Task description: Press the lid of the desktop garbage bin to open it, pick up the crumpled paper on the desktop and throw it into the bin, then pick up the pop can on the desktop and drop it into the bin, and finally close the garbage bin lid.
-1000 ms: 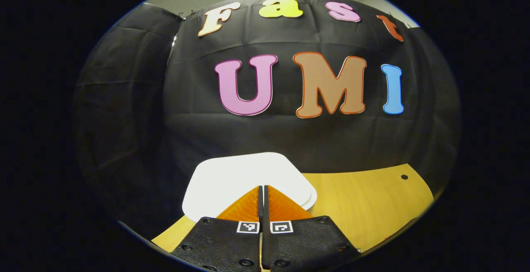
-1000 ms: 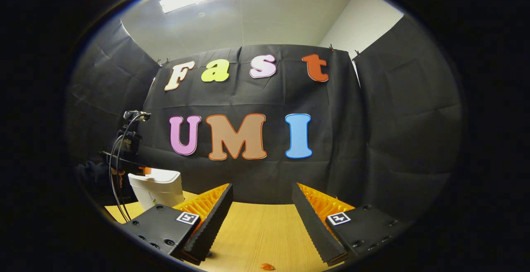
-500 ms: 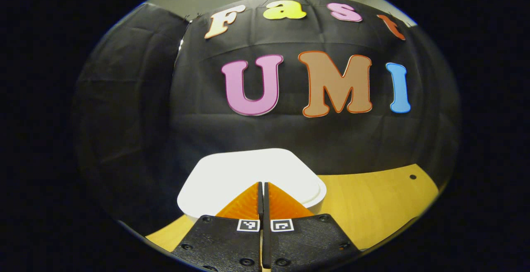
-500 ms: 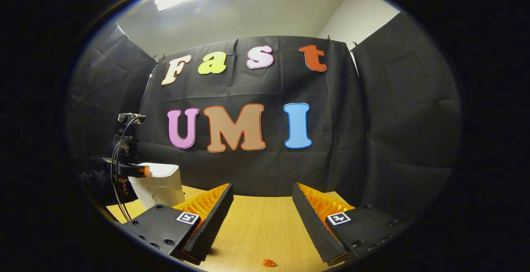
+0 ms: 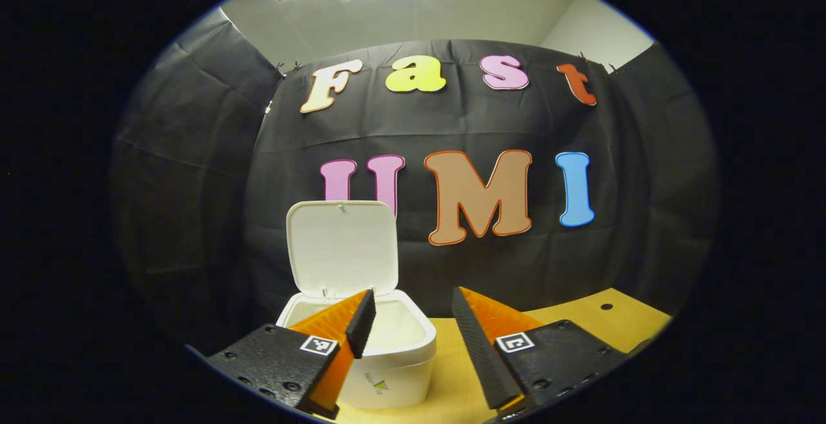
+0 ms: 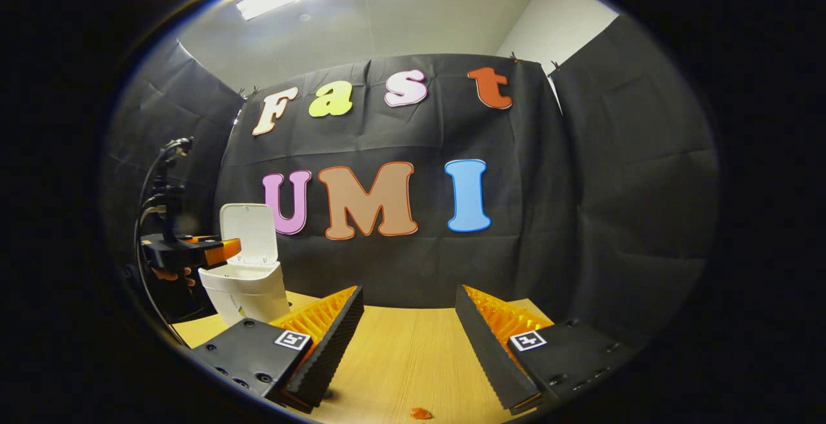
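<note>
wooden table (image 6: 400,353), small orange scrap (image 6: 421,413)

The left gripper (image 5: 408,311) has two wedge-shaped fingers with ribbed inner faces, each fixed to a flat black block. Each block carries a small square black-and-white marker (image 5: 319,344) near the finger's base and round dark screws (image 5: 288,386) along its lower edge. The right gripper (image 6: 409,311) is built alike, with ridged finger backs, the same markers and screws. In the right gripper view, black cables (image 6: 143,204) loop up from the left gripper's body, and a hand (image 6: 171,275) holds it from beneath.
</note>
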